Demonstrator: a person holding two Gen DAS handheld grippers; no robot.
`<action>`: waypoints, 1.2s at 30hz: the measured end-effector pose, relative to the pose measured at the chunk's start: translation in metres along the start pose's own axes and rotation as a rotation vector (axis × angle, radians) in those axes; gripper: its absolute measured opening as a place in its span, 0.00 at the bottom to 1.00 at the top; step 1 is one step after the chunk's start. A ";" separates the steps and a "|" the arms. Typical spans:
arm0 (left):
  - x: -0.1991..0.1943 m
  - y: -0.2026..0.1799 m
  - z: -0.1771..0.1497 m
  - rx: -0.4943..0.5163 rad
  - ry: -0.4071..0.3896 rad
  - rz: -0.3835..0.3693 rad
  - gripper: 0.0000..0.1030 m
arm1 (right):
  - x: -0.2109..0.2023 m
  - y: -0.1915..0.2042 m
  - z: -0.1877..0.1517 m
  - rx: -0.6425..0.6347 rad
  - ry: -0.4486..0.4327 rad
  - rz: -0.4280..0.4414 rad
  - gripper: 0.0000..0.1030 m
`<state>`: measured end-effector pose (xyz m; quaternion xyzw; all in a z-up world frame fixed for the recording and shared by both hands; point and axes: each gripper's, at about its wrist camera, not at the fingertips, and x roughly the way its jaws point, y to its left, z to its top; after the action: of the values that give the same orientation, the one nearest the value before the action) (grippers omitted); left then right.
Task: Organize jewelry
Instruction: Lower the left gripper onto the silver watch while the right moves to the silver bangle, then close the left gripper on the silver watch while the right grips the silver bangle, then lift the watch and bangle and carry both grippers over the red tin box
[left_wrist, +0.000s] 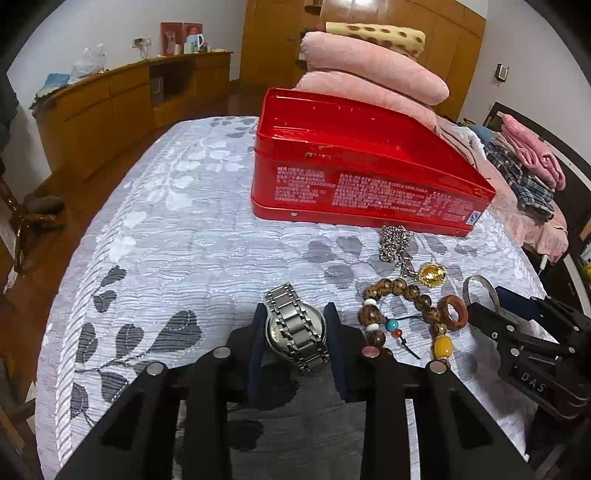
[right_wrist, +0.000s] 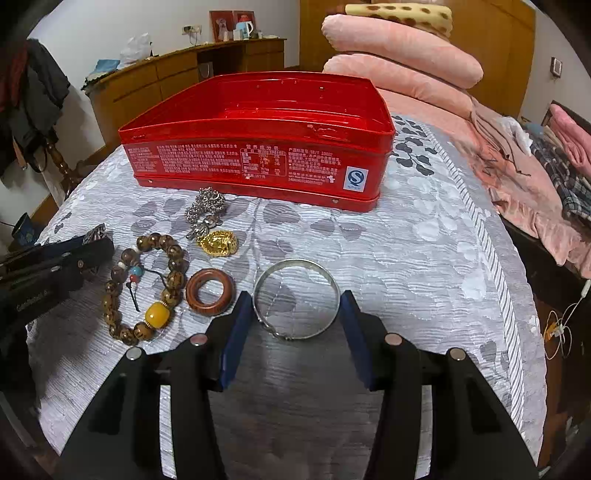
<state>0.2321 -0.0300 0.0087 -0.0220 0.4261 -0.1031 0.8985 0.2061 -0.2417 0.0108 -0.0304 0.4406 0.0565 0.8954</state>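
Observation:
An open red tin box stands on the grey leaf-patterned bedspread. My left gripper has its pads on both sides of a silver wristwatch lying on the bed. My right gripper has its pads on both sides of a silver bangle, also on the bed. Between them lie a brown bead bracelet, a wooden ring, a gold pendant and a silver chain.
Pink folded blankets and a spotted pillow are stacked behind the box. More clothes lie at the right. A wooden cabinet stands beyond the bed's left edge. The bed drops off at left and right.

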 end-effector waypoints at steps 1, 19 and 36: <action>-0.001 0.000 -0.002 0.002 -0.003 0.000 0.30 | -0.001 0.000 -0.001 0.000 0.000 0.001 0.46; -0.005 0.000 -0.005 -0.009 -0.018 -0.002 0.30 | -0.005 -0.004 -0.002 0.022 -0.015 0.009 0.46; -0.029 -0.007 0.009 0.006 -0.106 -0.012 0.30 | -0.032 -0.003 0.008 0.003 -0.079 -0.003 0.46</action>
<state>0.2205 -0.0311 0.0373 -0.0274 0.3776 -0.1085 0.9192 0.1940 -0.2461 0.0411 -0.0272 0.4047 0.0557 0.9123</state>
